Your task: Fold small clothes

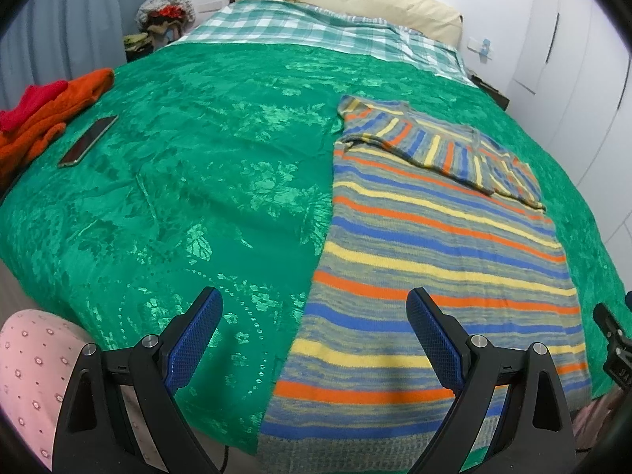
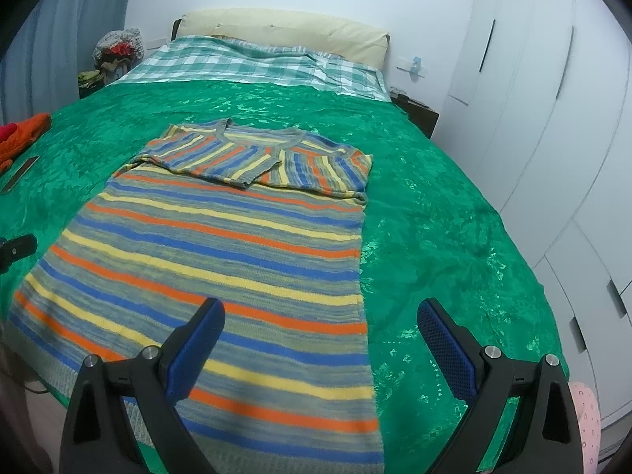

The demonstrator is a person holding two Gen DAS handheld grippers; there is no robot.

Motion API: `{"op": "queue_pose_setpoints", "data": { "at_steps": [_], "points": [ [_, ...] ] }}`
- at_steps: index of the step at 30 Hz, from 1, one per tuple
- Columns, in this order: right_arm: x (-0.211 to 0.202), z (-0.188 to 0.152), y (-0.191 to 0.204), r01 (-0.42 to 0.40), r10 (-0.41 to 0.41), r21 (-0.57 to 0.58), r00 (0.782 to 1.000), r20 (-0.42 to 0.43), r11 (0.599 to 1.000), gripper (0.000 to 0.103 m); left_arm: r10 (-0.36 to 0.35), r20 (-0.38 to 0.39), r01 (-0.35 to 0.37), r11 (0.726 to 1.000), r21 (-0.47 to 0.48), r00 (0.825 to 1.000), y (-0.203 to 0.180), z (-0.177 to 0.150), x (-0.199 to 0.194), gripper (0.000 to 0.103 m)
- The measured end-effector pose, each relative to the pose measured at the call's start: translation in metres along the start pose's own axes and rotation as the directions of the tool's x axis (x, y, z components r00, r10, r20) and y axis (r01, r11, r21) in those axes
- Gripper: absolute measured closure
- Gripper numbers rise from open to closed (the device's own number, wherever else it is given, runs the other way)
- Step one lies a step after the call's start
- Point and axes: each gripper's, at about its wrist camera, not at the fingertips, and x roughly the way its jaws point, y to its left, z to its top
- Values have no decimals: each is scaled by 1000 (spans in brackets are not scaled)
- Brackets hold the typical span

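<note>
A striped knit sweater [image 1: 434, 260], in grey, blue, yellow and orange, lies flat on the green bedspread [image 1: 189, 181], hem toward me. Both sleeves are folded across its chest [image 2: 260, 162]. My left gripper [image 1: 314, 304] is open and empty, above the sweater's left edge near the hem. My right gripper [image 2: 322, 312] is open and empty, above the sweater's [image 2: 221, 252] right edge near the hem. The tip of the other gripper shows at the edge of each view.
A phone [image 1: 89, 140] and a pile of orange and red clothes [image 1: 43, 110] lie at the bed's left edge. A checked sheet [image 2: 252, 65] and cream pillow [image 2: 284, 27] are at the head. White wardrobes [image 2: 553, 118] stand to the right.
</note>
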Motion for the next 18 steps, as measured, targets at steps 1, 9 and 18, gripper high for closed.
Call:
{"op": "queue_pose_setpoints", "data": {
  "at_steps": [1,9,18],
  "points": [
    [0,0,0,0,0,-1,1000,1,1000,6,-1,-2,1,1000,-3,1000,1,0,0,8],
    [-4,1,0,24,-24,-10,1000,3,1000,6,-24,12,25,999,-23,1000,4,3,-5,8],
    [-7,2,5,24,-24,-14,1000,6,1000,6,-28,11,28,999,-29,1000,7,3,-6,8]
  ]
}}
